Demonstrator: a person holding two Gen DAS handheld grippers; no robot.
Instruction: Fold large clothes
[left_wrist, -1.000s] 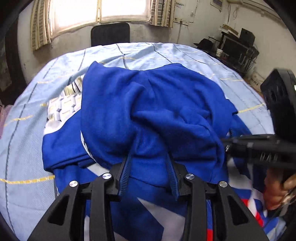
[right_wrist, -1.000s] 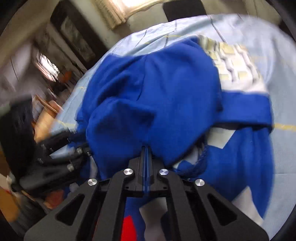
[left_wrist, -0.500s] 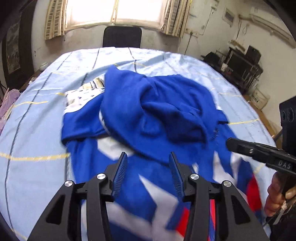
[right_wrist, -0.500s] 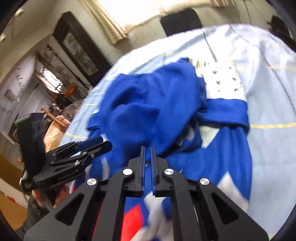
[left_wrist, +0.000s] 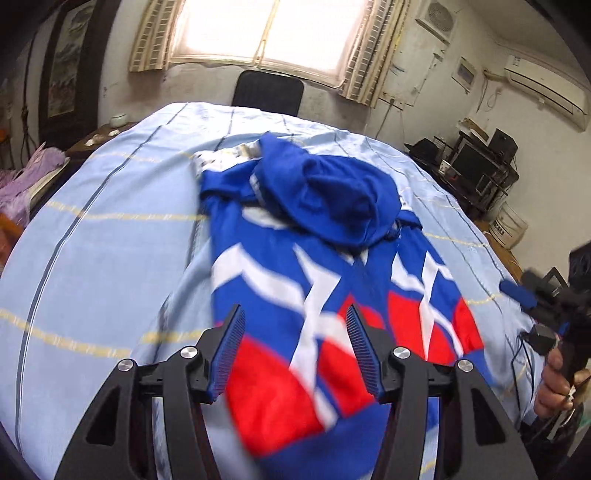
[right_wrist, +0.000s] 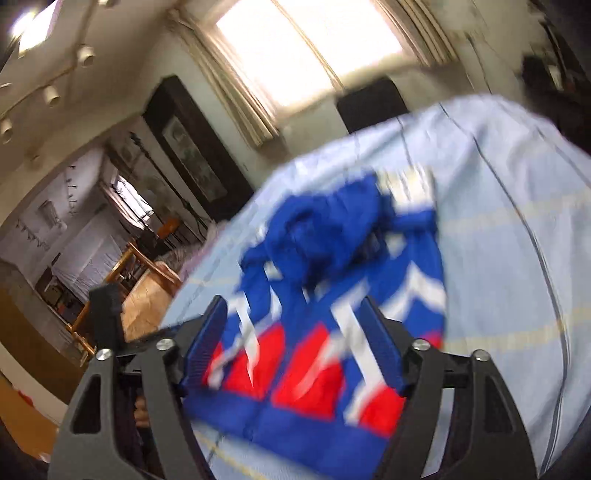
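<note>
Above jacket (left_wrist: 317, 280), both grippers angled down, jaws opening, empty.

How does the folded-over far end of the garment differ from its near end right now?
The far end of the garment is plain blue and bunched in a rumpled heap; the near end lies flatter, with red blocks and white stripes. Beside the far end shows a pale patterned patch; the near end has none. Both rest on the light blue sheet.
</note>
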